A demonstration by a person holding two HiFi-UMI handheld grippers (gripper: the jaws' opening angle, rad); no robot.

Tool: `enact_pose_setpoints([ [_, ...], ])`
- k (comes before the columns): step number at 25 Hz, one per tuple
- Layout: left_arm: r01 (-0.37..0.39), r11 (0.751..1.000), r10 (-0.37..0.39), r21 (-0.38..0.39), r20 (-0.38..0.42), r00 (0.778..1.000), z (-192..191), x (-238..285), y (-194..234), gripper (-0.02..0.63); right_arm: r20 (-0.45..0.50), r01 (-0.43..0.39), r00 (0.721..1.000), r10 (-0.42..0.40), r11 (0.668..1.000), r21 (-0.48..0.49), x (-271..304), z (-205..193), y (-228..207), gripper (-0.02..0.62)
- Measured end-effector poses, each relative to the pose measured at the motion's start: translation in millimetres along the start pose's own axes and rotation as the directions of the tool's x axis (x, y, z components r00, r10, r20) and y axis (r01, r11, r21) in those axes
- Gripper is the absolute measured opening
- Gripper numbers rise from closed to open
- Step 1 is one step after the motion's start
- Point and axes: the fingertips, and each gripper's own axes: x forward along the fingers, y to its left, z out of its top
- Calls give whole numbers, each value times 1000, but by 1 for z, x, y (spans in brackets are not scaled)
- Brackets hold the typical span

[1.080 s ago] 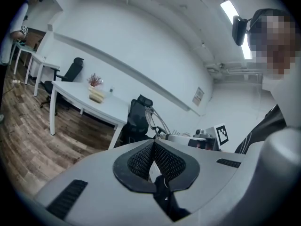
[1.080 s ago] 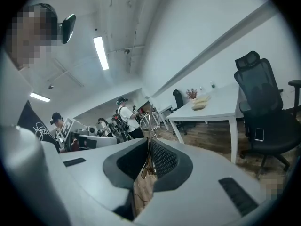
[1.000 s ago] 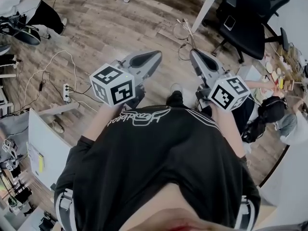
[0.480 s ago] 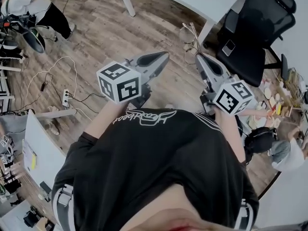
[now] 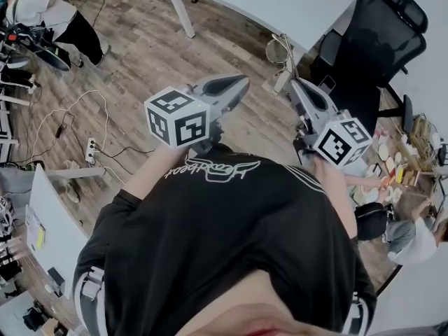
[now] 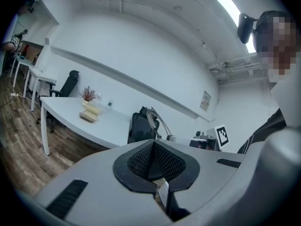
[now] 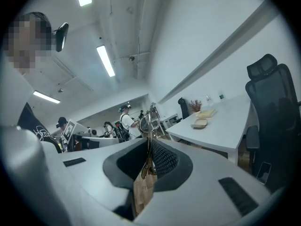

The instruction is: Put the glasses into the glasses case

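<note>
Upper frame: desk [image 5: 308, 5] is brought nearer, casing pending | glasses [image 7: 148, 120] are pinched by right gripper [image 7: 149, 149] | left gripper [image 6: 153, 147] is closed empty

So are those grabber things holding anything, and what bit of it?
The right gripper is shut on the glasses, pinching their thin wire frame low down; the lenses poke out beyond. The left gripper is shut and holds nothing.
</note>
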Motion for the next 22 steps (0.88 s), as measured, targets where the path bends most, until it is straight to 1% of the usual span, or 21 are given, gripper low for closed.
enact_pose_setpoints([
  [6, 1, 1000, -1, -27, 16, 1000, 6, 9, 24, 6, 6, 7, 1000, -7, 1000, -11, 20, 5, -17, 26],
  [12, 36, 998, -37, -58, -8, 999, 4, 46, 65, 5, -40, 64, 997, -64, 998, 8, 46, -6, -57, 26],
  [17, 37, 997, -38, -64, -23, 999, 19, 76, 116, 5, -55, 96, 994, -96, 995, 8, 85, 3, -95, 26],
  [22, 13, 993, -18, -114, -50, 999, 41, 111, 188, 5, -77, 120, 990, -116, 992, 49, 147, 13, -148, 26],
])
